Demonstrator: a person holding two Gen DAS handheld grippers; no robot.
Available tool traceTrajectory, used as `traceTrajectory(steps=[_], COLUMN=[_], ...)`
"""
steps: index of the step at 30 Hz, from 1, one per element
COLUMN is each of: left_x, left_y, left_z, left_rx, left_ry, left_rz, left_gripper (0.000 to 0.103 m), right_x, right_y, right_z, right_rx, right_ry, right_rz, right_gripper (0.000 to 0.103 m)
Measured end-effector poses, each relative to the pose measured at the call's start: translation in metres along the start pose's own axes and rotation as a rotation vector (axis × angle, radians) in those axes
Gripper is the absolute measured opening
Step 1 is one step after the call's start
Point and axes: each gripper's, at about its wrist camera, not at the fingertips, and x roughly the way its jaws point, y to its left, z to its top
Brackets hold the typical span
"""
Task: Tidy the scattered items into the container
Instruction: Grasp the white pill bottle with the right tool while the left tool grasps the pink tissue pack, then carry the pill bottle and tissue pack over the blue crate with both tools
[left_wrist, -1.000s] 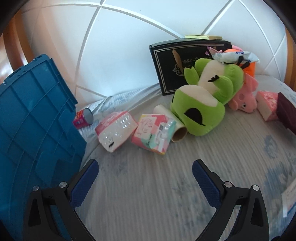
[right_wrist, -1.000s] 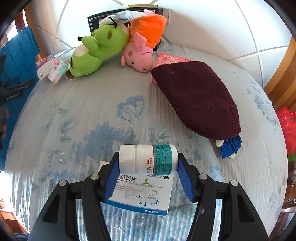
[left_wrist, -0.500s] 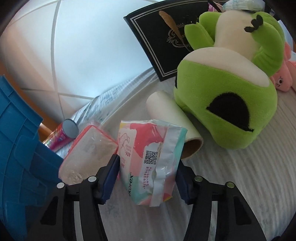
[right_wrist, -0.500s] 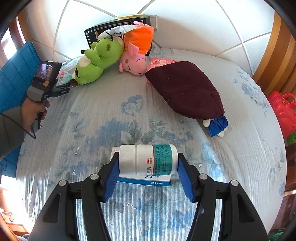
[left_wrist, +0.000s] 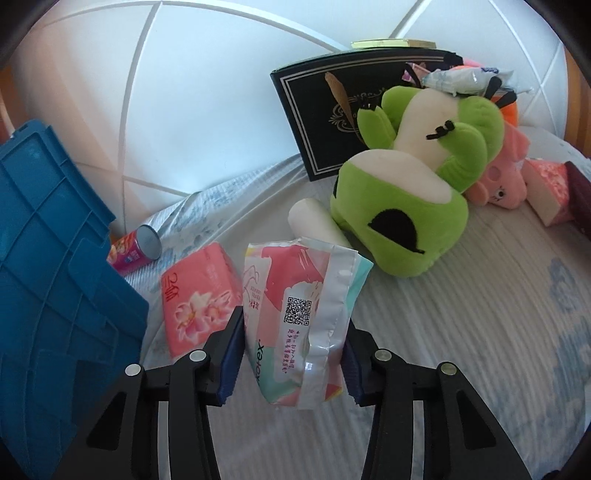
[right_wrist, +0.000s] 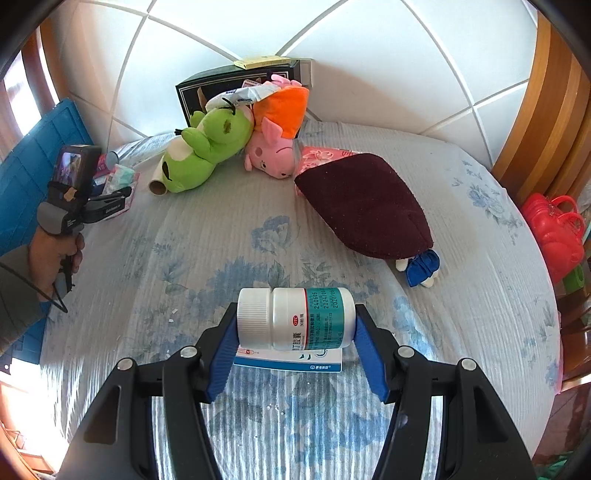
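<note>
Now, on the bed (right_wrist: 229, 229): two grippers, each with one item.

Left gripper (left_wrist: 293, 354): jaws have just been closing and now press both sides of one pad pack (left_wrist: 303, 314), pink and mint with a QR code. The pack stands upright between the blue pads, just beside one pink tissue pack (left_wrist: 197, 295) lying on the sheet to its left. One blue crate (left_wrist: 48, 266) stands at far left, touching or nearly touching that tissue pack; I cannot tell which. One small can (left_wrist: 138, 247) lies behind, by the crate's edge.

Right gripper (right_wrist: 295, 350): jaws part-way open, holding one pill bottle (right_wrist: 295, 319) crosswise, white cap to the left, teal label to the right. One flat medicine box (right_wrist: 288, 362) shows just under the bottle; whether it lies on the bed or hangs with the bottle I cannot tell.

Still on the bed, counted:
- plush toys, two: green (left_wrist: 402, 206), pink (right_wrist: 275, 155), touching
- one cardboard tube (left_wrist: 317, 225) against the green plush
- one black box (left_wrist: 332, 110) upright at the headboard
- one maroon cushion (right_wrist: 365, 206)
- one second pink tissue pack (left_wrist: 546, 192), partly under the cushion
- one blue-and-white bundle (right_wrist: 421, 271) at the cushion's near end

A hand (right_wrist: 55, 254) grips the left gripper's handle, in the right wrist view.
</note>
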Motion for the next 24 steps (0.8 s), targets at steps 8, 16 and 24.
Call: traceTrajectory(steps=[8,16,24], left_x=[-0.085,-0.180,-0.256], left_y=[0.011,0.016,0.015], left_z=[-0.018,-0.044,-0.066], left_rx=[-0.034,-0.029,-0.046], left_ry=[-0.063,-0.112,-0.131], left_rz=[-0.036,-0.126,-0.164], left_gripper=[0.045,0.045,0.045], right_x=[-0.054,-0.110,-0.140], right_y=[0.023,0.049,0.053], right_z=[-0.002,-0.014,-0.019], right_rx=[-0.017,-0.004,-0.018], right_ry=[-0.051,-0.097,-0.143], right_rz=[-0.011,0.002,0.014], right_gripper=[0.058,0.058,0.058])
